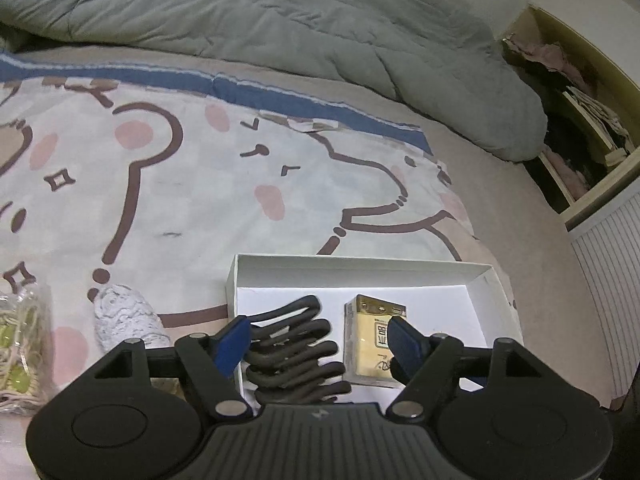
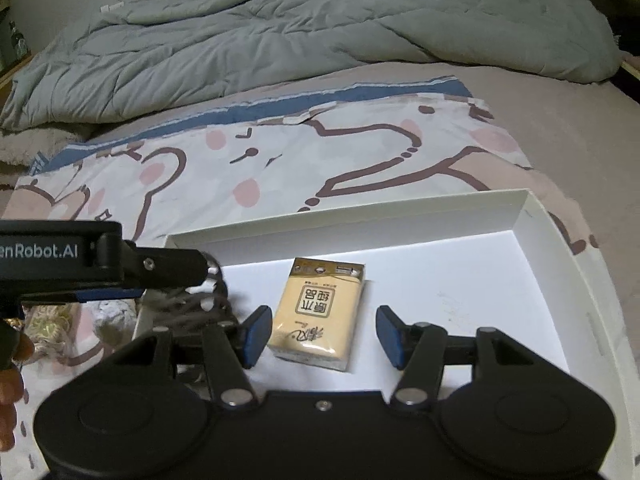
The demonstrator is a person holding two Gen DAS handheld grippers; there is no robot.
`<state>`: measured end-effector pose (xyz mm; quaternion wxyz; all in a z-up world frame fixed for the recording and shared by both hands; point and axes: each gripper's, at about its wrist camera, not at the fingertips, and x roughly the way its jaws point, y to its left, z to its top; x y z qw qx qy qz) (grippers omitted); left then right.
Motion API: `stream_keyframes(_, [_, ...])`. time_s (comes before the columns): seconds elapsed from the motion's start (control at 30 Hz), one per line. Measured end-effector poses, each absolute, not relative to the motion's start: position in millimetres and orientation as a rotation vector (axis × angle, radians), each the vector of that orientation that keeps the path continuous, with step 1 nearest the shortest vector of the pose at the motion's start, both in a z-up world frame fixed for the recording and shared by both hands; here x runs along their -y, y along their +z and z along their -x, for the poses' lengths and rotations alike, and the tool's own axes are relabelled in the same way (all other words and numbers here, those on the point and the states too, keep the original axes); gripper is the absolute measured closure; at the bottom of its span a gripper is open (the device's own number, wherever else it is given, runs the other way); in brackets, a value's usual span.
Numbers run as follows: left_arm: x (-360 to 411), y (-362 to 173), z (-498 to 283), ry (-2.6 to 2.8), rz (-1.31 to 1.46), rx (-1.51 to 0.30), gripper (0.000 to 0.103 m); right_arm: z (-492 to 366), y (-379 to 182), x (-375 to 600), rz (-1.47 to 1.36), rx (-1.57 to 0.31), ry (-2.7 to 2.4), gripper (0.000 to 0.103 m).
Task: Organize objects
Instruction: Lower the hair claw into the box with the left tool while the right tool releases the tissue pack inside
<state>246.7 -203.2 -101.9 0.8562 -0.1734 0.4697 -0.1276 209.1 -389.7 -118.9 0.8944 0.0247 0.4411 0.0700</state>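
Left wrist view: the left gripper [image 1: 318, 340] hangs low over the white box [image 1: 360, 270], tongs wide and holding nothing; between them a black coiled cable [image 1: 296, 356] lies in the box's left part, springy and light I judge, best pinched across its bunched loops; a white knitted bundle [image 1: 124, 318] sits outside.

Right wrist view: the right gripper [image 2: 323, 334] hovers level, tongs wide, empty; the tissue pack [image 2: 320, 312] lies flat mid-box, soft, squashable, best taken across its long sides.

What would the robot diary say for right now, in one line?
left gripper: open over black coil | right gripper: open around tissue pack | both items in white box
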Motion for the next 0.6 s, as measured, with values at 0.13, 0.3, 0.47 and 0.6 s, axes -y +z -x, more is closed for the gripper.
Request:
stream_keyframes(0.13, [201,-89,-237,-0.276,0.352,-0.975,0.027,-197,-107,392,-0.057,-0.9,0.143,0.045])
stream_keyframes(0.3, [197,-72,-222,-0.286,0.331,-0.955,0.027,-182,-87,393,-0.054,-0.872,0.138,0.045])
stream_keyframes(0.47, [191,-57,-207,-0.291,0.304,-0.935,0.027,-164,-65,393,-0.052,-0.836,0.132,0.045])
stream_keyframes(0.6, [185,-47,-195,-0.29,0.283,-0.921,0.027,-149,-52,392,-0.063,-0.811,0.127,0.045])
